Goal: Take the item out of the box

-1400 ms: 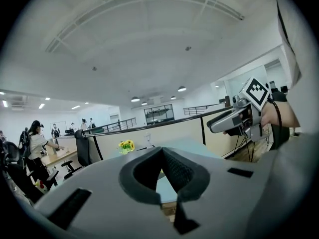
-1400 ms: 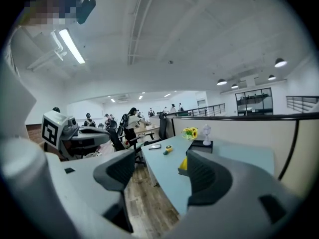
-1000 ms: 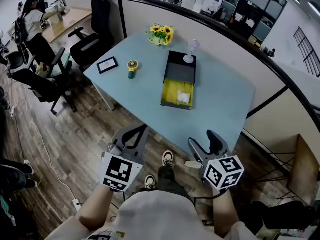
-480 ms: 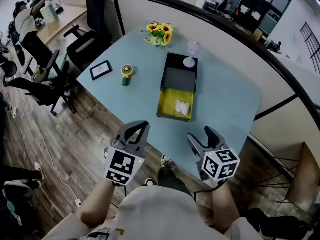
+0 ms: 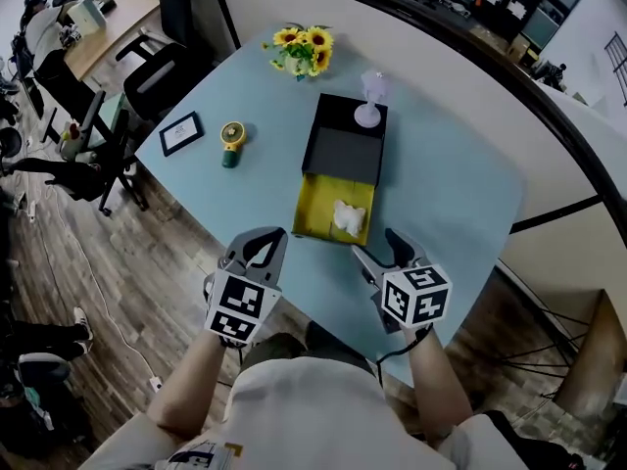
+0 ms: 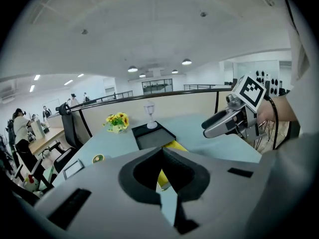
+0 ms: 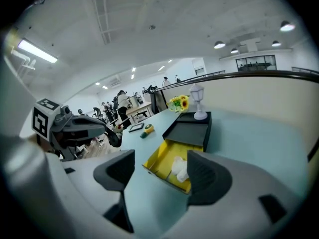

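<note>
On the pale blue tabletop (image 5: 441,194), a crumpled white item (image 5: 345,215) is lying in the yellow pulled-out drawer (image 5: 313,209) of a black box (image 5: 343,150), just ahead of the nearer right gripper (image 5: 377,247), jaws gaping empty; the left gripper (image 5: 261,243) is idling, pinched shut on nothing.

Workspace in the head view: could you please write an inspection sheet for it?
Surface: light-blue table.
Job's things: black box, yellow drawer pulled out, white item inside.
Clutter: sunflowers, small lamp on box, picture frame, small yellow gadget.
Grippers: left gripper shut, empty; right gripper open, empty.
Cables: white cable on floor.
Surroundings: office chairs, partition.
</note>
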Motion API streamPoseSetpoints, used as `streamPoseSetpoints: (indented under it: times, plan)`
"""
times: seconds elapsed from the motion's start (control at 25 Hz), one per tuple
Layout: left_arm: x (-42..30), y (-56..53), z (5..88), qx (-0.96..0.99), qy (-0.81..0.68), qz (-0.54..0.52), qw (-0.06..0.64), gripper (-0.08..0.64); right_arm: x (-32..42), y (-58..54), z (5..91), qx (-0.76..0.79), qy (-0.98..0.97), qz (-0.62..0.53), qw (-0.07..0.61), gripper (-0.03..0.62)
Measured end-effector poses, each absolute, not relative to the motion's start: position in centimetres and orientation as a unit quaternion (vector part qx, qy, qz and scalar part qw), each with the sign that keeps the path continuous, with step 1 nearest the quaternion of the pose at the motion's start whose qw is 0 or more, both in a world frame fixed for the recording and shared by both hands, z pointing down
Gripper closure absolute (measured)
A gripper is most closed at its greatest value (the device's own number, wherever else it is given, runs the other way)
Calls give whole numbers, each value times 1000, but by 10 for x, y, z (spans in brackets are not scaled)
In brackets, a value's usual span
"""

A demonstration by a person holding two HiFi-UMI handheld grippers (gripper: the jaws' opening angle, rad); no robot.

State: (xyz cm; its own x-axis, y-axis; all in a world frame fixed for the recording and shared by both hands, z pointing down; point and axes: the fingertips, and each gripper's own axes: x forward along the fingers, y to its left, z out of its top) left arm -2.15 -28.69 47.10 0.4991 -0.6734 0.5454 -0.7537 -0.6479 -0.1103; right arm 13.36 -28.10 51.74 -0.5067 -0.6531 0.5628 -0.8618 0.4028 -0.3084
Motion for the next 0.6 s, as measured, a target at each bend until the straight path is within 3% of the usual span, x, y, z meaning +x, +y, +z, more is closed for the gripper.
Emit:
streamPoseSetpoints:
  times: [0.6]
  plan:
    - [-22, -330, 552, 840, -395, 349, 128, 557, 118, -334, 616, 418, -803, 330, 267, 268]
